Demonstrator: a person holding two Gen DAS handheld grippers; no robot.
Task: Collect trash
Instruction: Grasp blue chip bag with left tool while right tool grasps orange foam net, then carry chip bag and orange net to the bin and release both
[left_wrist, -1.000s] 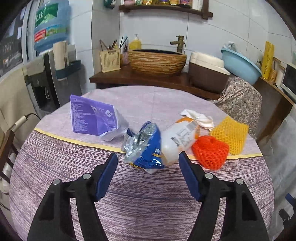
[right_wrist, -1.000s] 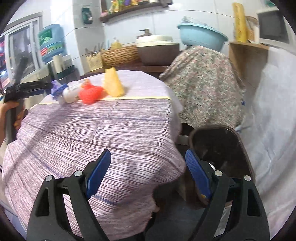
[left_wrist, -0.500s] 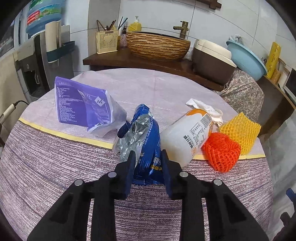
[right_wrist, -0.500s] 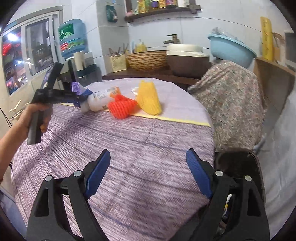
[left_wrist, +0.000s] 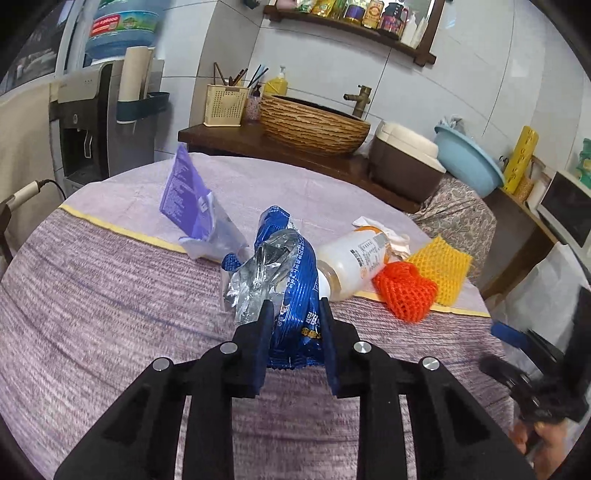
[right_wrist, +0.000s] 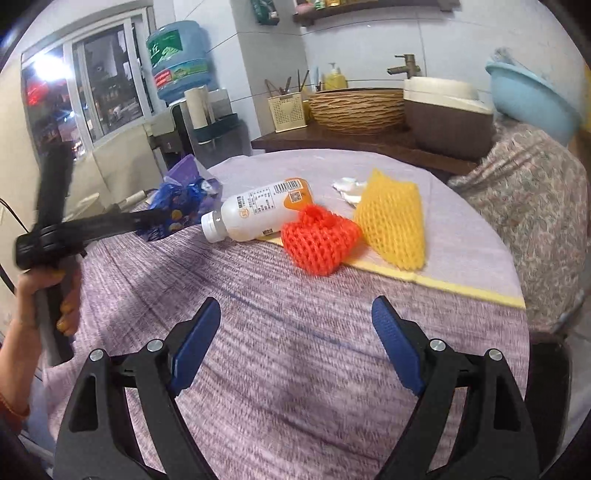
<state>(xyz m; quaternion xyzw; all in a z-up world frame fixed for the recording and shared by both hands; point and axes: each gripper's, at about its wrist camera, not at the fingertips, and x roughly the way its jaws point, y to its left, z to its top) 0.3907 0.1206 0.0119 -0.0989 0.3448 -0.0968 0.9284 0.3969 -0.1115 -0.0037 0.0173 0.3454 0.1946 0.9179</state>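
Observation:
Trash lies on a round table with a purple cloth (right_wrist: 295, 369). In the left wrist view my left gripper (left_wrist: 295, 306) has its jaws closing, with both pads pressed on a crumpled blue snack bag (left_wrist: 291, 266). Right behind the bag lie a white plastic bottle (left_wrist: 351, 262), a red foam net (left_wrist: 404, 291), a yellow foam net (left_wrist: 439, 266), a purple packet (left_wrist: 184, 199) and a white tissue (left_wrist: 373, 225). My right gripper (right_wrist: 295, 317) hovers open over the cloth, short of the red net (right_wrist: 319, 236) and the bottle (right_wrist: 258, 210), with nothing between its fingers.
A wooden counter behind the table carries a woven basin (left_wrist: 314, 122), a brown cooker (left_wrist: 406, 166) and a blue bowl (left_wrist: 469, 158). A water dispenser (left_wrist: 92, 122) stands at the left. A cloth-draped piece of furniture (right_wrist: 528, 221) and a dark bin (right_wrist: 550, 387) stand at the table's right.
The left jaws closed onto the blue snack bag, which now stands up between them. The right gripper swung from the bin beside the table to over the tabletop, facing the nets and bottle.

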